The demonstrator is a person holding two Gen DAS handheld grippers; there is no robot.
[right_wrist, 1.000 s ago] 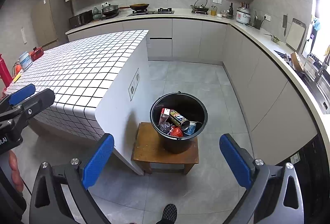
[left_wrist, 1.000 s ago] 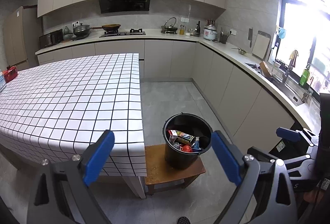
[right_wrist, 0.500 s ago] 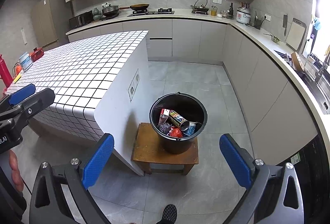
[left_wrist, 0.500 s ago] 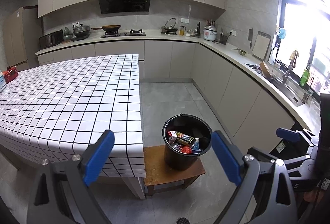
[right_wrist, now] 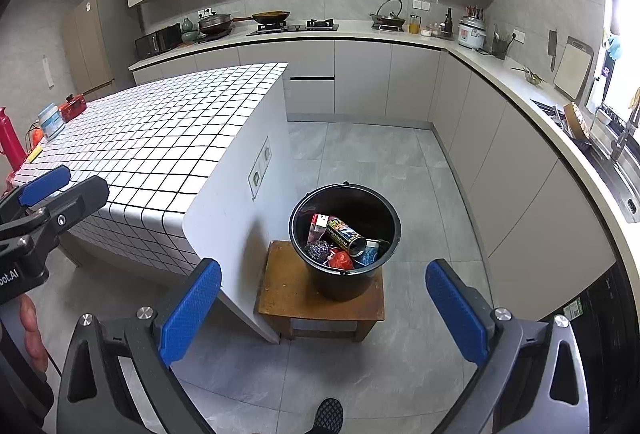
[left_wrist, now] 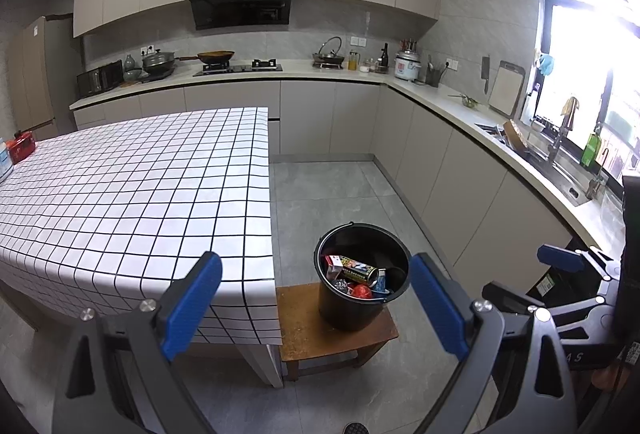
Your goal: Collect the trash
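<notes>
A black bucket [left_wrist: 352, 310] [right_wrist: 344, 282] stands on a low wooden stool [left_wrist: 304, 330] [right_wrist: 280, 294] beside the checkered table [left_wrist: 120, 186] [right_wrist: 160, 130]. Inside it lie a printed can [left_wrist: 359, 271] [right_wrist: 346, 235], a red carton [left_wrist: 334, 263], a red crumpled piece [right_wrist: 341, 259] and other scraps. My left gripper [left_wrist: 316, 298] is open and empty, held well back and above the bucket. My right gripper [right_wrist: 322, 308] is open and empty too, likewise back from the bucket. Each gripper shows at the edge of the other's view.
A red box [left_wrist: 22, 148] and a white tub [right_wrist: 51, 120] sit at the table's far left end, with a red bottle [right_wrist: 10, 144] beside them. Counters [left_wrist: 480, 122] with cookware run along the back and right walls. Grey floor [right_wrist: 360, 154] lies open beyond the stool.
</notes>
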